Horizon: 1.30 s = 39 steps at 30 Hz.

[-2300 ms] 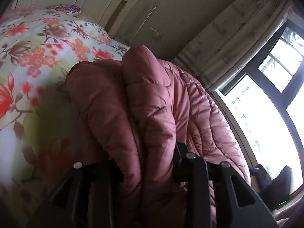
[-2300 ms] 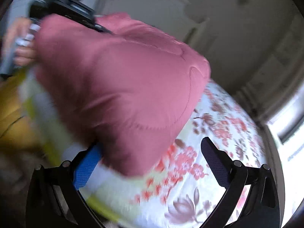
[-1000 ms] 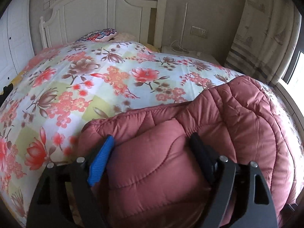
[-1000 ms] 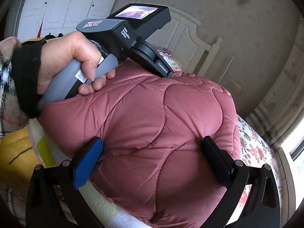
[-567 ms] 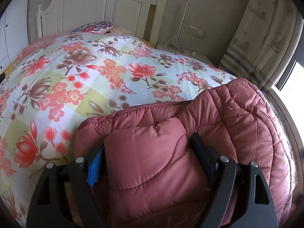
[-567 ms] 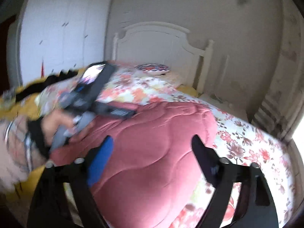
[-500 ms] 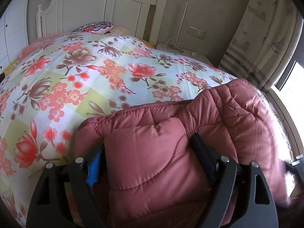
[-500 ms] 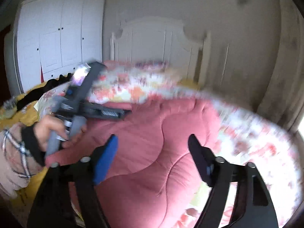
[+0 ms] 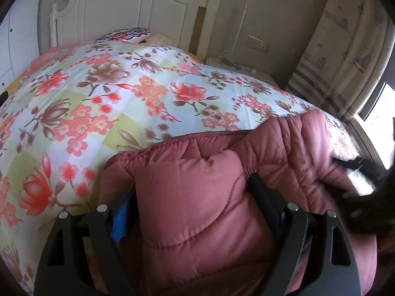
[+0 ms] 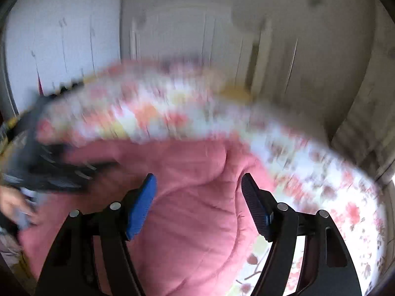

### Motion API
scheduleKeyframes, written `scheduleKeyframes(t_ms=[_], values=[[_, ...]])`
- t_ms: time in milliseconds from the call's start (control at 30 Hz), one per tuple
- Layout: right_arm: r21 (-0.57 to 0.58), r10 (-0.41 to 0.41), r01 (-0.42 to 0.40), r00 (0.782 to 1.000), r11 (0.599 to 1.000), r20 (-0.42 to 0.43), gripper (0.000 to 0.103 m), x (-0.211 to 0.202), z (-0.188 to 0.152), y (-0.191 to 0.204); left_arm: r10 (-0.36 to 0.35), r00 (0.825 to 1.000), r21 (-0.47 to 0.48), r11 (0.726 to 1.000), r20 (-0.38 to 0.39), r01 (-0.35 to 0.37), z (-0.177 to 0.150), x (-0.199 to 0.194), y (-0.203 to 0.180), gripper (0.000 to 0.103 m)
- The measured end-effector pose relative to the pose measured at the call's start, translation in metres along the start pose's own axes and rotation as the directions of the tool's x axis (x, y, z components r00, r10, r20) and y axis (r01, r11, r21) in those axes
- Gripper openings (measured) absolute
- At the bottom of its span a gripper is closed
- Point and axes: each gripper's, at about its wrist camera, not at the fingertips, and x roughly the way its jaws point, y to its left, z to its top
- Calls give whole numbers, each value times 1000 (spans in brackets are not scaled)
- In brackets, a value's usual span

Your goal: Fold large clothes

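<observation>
On the bed (image 9: 123, 103), the padded jacket (image 9: 197, 209) lies bundled, folding incomplete; the left gripper (image 9: 192, 207) clamps its fold, the right gripper (image 10: 198, 197), jaws just narrowed, grips nothing.

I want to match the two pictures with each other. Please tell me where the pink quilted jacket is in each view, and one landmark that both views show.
Left wrist view: the pink quilted jacket fills the lower middle and right, bulging between the left gripper's fingers.
Right wrist view: it lies lower centre and left, blurred, beyond the right gripper.
Shared landmark: the white headboard behind the floral bedspread.
</observation>
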Motion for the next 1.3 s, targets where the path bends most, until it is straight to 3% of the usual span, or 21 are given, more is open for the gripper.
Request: scheduleKeyframes(t_ms=[33,133,267,400,433,467,500,533,633,733,833,867,933,1000,1100,1133,1233,1300], values=[[26,39,-38,998,999,-55,69,22,-8,-4,-12,1000,-3,1000,-3,12,0,1,1,85],[69,77,-74,996,995,-34,69,21,-13,-16,-4,1000,5,1000,2,4,0,-1,0,85],[54,16,-16,1000,998,-11,69,4,13,-23,3,1000,10,1000,9,-3,-1,-2,0,86],[154,-13,4,998,988,59,69,9,53,-44,2,1000,5,1000,6,-2,-2,-2,1,86],[147,-32,26,999,989,36,69,20,57,-44,4,1000,3,1000,5,-4,-1,-2,1,86],[108,-81,85,996,991,-41,70,45,59,-42,6,1000,0,1000,2,-6,-1,-1,2,86],[65,-110,119,985,991,-133,73,69,54,-39,8,1000,-3,1000,-5,-8,-1,1,3,87],[51,-86,101,967,994,-238,74,98,44,-39,0,1000,-8,1000,-7,0,0,1,4,87],[186,-36,80,973,979,-230,80,100,38,-59,-5,1000,1,1000,-10,5,0,2,4,89],[184,-102,134,980,974,-169,81,67,34,-58,-4,1000,-1,1000,-9,4,0,2,5,90],[179,-169,169,985,969,-12,81,6,25,-42,-10,1000,-8,1000,-10,9,0,2,7,90],[163,-156,143,985,976,69,82,-26,15,-29,-8,1000,-7,1000,-9,8,0,2,7,90],[115,-98,82,986,990,137,96,-62,-6,-7,-8,1000,-7,1000,-10,8,0,2,7,90],[49,-65,59,990,997,128,96,-72,-23,15,-7,1000,-6,1000,-11,7,0,2,8,91],[-32,-56,57,998,998,42,96,-50,-58,47,2,1000,3,1000,-13,-2,-2,3,7,92],[4,-48,48,997,999,68,96,-47,-65,44,8,1000,6,1000,-15,-8,-2,3,7,92],[128,-14,10,1000,992,27,96,-56,-62,29,15,1000,9,1000,-19,-15,-1,3,7,93],[97,-46,39,996,995,74,96,-77,-64,41,13,1000,4,1000,-20,-13,-1,3,7,94]])
